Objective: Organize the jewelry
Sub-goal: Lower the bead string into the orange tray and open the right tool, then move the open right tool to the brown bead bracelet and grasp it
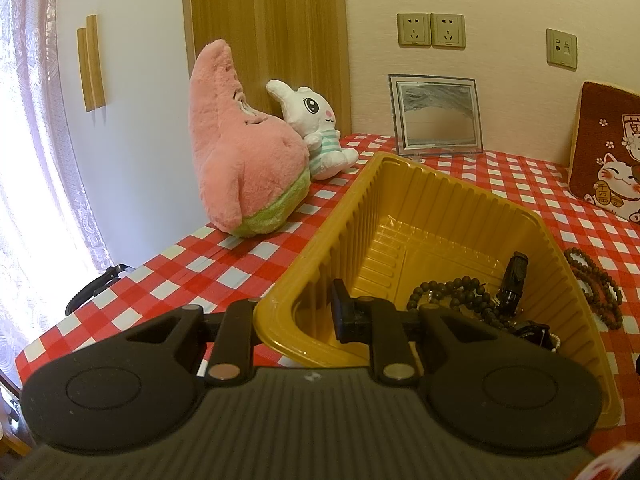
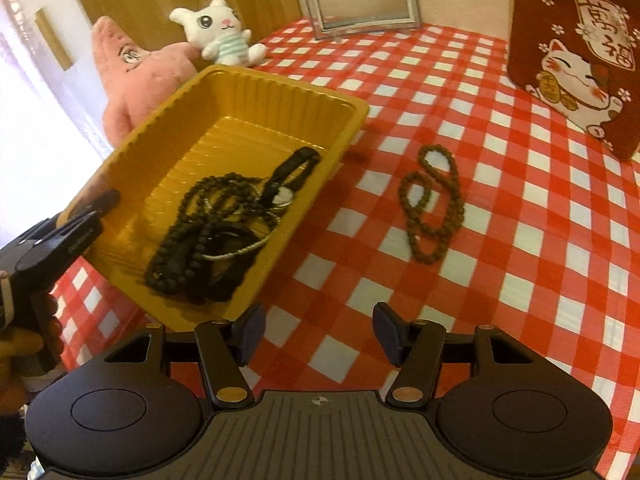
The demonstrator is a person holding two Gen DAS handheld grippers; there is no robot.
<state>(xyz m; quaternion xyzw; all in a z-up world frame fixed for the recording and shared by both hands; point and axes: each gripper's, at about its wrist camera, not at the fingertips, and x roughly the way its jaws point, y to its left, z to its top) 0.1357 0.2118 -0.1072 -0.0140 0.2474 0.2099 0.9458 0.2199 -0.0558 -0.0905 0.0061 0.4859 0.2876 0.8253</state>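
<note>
the brown wooden bead strand (image 2: pixel 434 204), looped over itself into a loose figure, lies flat on the red-and-white checked tablecloth (image 2: pixel 520 240), just beside the right side of the ribbed yellow plastic tray (image 2: pixel 256 92) and apart from it. inside the tray, heaped toward its near end, are a black bead necklace (image 2: pixel 200 220), a black strap with a round silver tag (image 2: pixel 286 184) and a thin silver chain (image 2: pixel 248 246), all tangled together.

the left gripper (image 1: pixel 296 316) grips the tray's near left corner: its jaws are narrow, one finger outside the wall and one inside, pinching the rim, and the tray sits tilted with that corner raised. in the right wrist view the same gripper shows at the tray's corner (image 2: pixel 86 216).

the right gripper (image 2: pixel 318 334) hangs over bare cloth in front of the tray's near right corner, jaws partway apart with nothing between the pads, short of the brown strand.

toward the table's far edge a pink star-shaped plush toy (image 1: pixel 240 156) and a small white plush rabbit in a striped shirt (image 1: pixel 316 128) lean against each other at the left. a silver-framed picture (image 1: pixel 436 114) stands against the wall, and a dark red cushion printed with a lucky cat (image 2: pixel 576 44) stands at the far right.
</note>
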